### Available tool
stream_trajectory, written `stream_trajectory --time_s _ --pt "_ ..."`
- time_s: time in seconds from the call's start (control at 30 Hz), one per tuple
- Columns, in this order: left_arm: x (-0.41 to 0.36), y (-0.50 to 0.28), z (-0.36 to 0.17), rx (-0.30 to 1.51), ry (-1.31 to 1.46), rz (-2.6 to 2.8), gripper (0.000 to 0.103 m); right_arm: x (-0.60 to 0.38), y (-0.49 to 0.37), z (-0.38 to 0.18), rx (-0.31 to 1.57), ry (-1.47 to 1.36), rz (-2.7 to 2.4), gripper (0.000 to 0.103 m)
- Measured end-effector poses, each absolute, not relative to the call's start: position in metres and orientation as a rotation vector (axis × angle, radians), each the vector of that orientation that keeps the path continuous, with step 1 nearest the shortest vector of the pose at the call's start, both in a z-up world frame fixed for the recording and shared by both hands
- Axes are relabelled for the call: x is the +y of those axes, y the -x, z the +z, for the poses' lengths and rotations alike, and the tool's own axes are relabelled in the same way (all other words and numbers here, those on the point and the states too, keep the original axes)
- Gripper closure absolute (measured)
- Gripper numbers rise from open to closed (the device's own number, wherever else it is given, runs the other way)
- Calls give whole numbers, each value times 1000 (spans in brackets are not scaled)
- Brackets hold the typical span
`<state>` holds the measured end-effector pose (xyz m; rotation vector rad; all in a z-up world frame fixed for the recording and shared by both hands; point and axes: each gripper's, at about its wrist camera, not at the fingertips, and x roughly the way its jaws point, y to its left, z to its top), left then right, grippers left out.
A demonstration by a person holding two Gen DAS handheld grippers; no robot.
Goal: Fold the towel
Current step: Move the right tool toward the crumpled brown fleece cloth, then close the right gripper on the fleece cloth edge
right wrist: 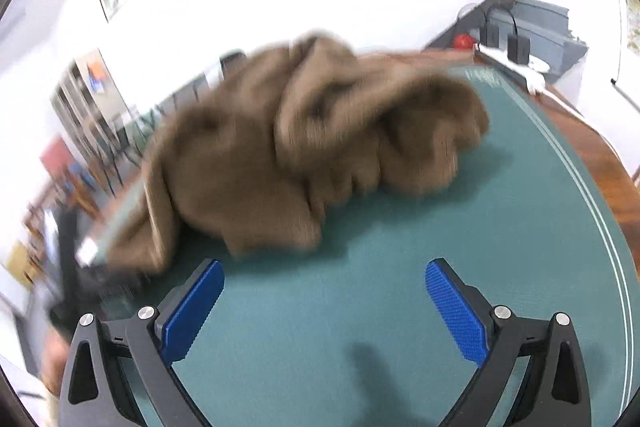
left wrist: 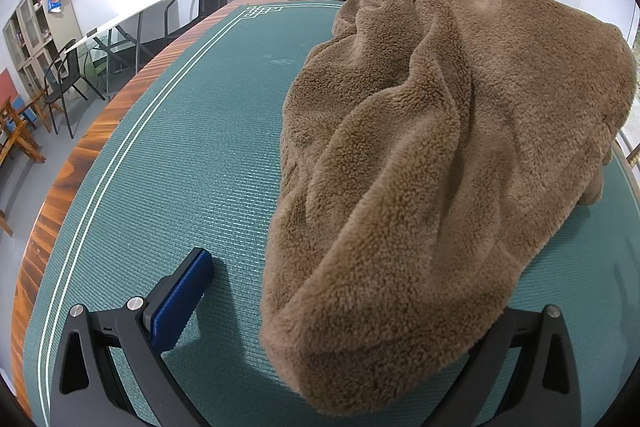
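Note:
A brown fleecy towel [left wrist: 440,131] lies crumpled in a heap on the green mat [left wrist: 180,155]. Its near end reaches in between the fingers of my left gripper [left wrist: 352,279], which stands wide open. The left blue pad [left wrist: 180,303] shows, while the towel covers the right one. In the blurred right wrist view the towel [right wrist: 280,155] is heaped ahead and to the left. My right gripper [right wrist: 324,267] is open over bare mat [right wrist: 360,307], a little short of the towel, with nothing between its pads.
The mat lies on a wooden table [left wrist: 80,163] whose edge curves along the left. Chairs [left wrist: 64,83] and a cabinet [left wrist: 32,23] stand beyond it. At the far right corner are a power strip with plugs [right wrist: 516,55] and a red object [right wrist: 462,41].

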<state>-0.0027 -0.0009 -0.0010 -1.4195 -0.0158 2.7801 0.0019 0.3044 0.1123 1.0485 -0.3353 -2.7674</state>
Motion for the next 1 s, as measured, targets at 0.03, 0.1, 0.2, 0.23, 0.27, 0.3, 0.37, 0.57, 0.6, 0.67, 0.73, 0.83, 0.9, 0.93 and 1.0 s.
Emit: stream_trajectory --time_s 0.03,0.1,0.2,0.23,0.27,0.3,0.37,0.57,0.6,0.67,0.73,0.83,0.9,0.93,1.0 --pt "-1 2 -1 -16 1419 2780 0 307 7 119 -369 -1012 -2762 0" --pt "-1 2 -1 -16 1419 2780 0 310 20 130 -430 -962 -2749 0" --pt "-1 2 -1 -16 1419 2780 0 312 47 135 -510 -938 -2698 1" --pt "-1 2 -1 -16 1419 2780 0 314 58 133 -533 -940 -2678 1" --pt "-1 2 -1 -16 1420 2780 0 313 65 130 -543 -947 -2668 1" --pt "-1 2 -1 -16 1420 2780 0 312 72 128 -546 -955 -2662 1" --pt "-1 2 -1 -15 1420 2780 0 308 83 122 -524 -982 -2674 1" --pt "-1 2 -1 -15 1420 2780 0 314 108 103 -598 -992 -2665 17" --pt "-1 2 -1 -19 1418 2780 0 316 109 103 -611 -981 -2665 21" --pt "-2 1 0 -28 1415 2780 0 319 104 109 -626 -938 -2691 25" --pt "-2 0 0 -37 1412 2780 0 320 93 120 -608 -871 -2744 25" --pt "-3 -1 1 -50 1407 2780 0 320 72 139 -528 -745 -2848 25" --pt "-4 -2 1 -59 1404 2780 0 316 60 150 -458 -685 -2873 25" --pt "-4 -2 1 -64 1402 2781 0 312 61 152 -430 -699 -2851 25" --pt "-5 -3 2 -73 1399 2781 0 308 72 146 -429 -772 -2791 25"
